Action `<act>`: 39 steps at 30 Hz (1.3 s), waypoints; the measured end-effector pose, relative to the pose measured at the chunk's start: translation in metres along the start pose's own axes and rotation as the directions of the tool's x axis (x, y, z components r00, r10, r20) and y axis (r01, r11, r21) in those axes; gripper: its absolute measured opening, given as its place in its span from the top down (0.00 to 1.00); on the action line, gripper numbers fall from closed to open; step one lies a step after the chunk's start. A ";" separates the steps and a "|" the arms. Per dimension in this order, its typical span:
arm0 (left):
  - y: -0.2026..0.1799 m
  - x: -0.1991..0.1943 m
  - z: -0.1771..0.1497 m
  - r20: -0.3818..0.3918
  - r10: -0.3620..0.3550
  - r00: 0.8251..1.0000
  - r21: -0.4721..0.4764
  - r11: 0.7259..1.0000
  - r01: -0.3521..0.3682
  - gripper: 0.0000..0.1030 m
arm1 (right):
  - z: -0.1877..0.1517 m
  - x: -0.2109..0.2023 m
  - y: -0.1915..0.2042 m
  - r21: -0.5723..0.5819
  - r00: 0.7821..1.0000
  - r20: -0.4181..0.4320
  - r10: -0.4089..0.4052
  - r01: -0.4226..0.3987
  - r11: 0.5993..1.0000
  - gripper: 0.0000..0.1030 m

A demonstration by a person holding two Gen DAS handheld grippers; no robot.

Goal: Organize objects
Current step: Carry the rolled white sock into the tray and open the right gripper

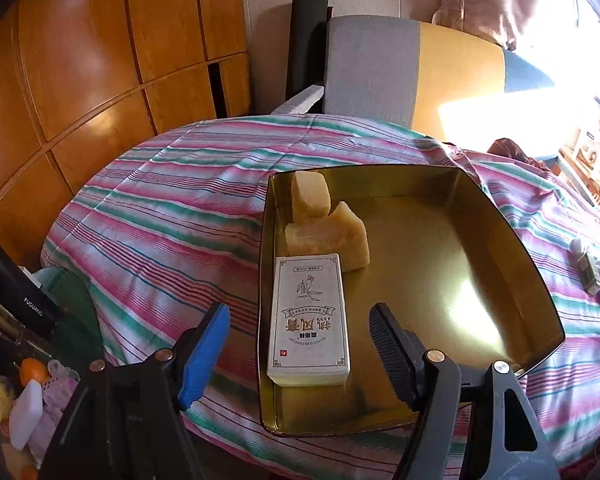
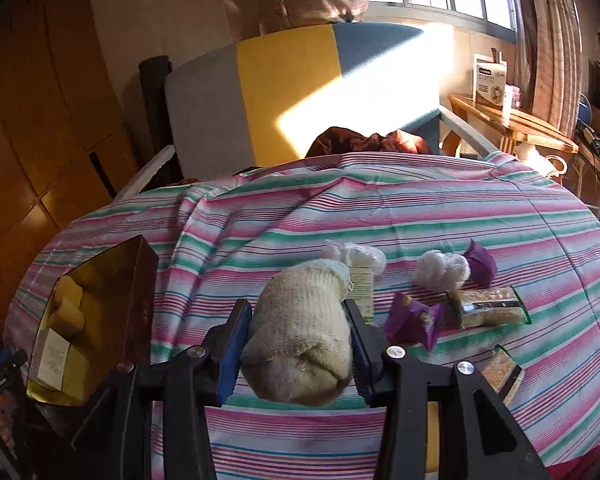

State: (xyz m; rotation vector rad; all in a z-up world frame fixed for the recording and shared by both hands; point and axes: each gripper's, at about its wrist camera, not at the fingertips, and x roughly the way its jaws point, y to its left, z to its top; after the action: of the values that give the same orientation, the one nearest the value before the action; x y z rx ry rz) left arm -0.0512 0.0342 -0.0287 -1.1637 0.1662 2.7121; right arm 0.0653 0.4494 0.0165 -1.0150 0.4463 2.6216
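- Left wrist view: left gripper [image 1: 300, 344] spread wide and empty, jaws clear on either side of the white carton [image 1: 309, 320] lying flat along the left wall of the gold tin [image 1: 512, 240].
- Carton squared against that wall, probably to save room; two pale yellow sponge blocks [image 1: 328, 220] tucked into the far left corner, crumbly and soft-edged.
- Tin glossy, mirror-like, sitting on the striped bedspread [image 1: 160, 200].
- Right wrist view: right gripper [image 2: 296, 340] clenched on a rolled knit sock [image 2: 300, 332], coarse cream weave, bulging past both pads, lifted clear of the cloth.
- Tin off at the bedspread's left edge, well apart.
- Purple packets [image 2: 412, 320], white fluffy wads [image 2: 440, 270] and a crinkly snack bar [image 2: 488, 306] scattered toward the right edge, waiting.
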 end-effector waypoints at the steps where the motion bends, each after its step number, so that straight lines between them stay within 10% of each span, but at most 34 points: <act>1: 0.001 -0.003 0.000 0.006 -0.003 1.000 -0.004 1.000 0.003 0.28 | 0.000 0.001 0.016 -0.023 0.999 -0.004 0.034 -0.034 0.999 0.56; 11: 0.028 -0.015 -0.003 0.030 -0.016 0.999 -0.080 0.997 0.019 0.26 | -0.023 0.043 0.186 -0.223 0.934 -0.191 0.304 -0.342 0.913 0.56; 23: 0.096 -0.011 -0.018 0.009 0.060 0.998 -0.226 0.972 -0.056 0.25 | -0.097 0.107 0.307 -0.312 0.823 -0.461 0.332 -0.501 0.807 0.54; 39: 0.077 -0.021 -0.014 0.038 0.035 0.999 -0.170 0.985 -0.028 0.21 | -0.096 0.090 0.297 -0.283 0.827 -0.428 0.363 -0.505 0.815 0.40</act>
State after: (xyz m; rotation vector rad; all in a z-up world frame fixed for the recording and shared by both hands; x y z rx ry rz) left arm -0.0434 -0.0461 -0.0208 -1.1566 -0.0543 2.8217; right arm -0.0532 0.1569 -0.0604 -1.7228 0.2642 3.0180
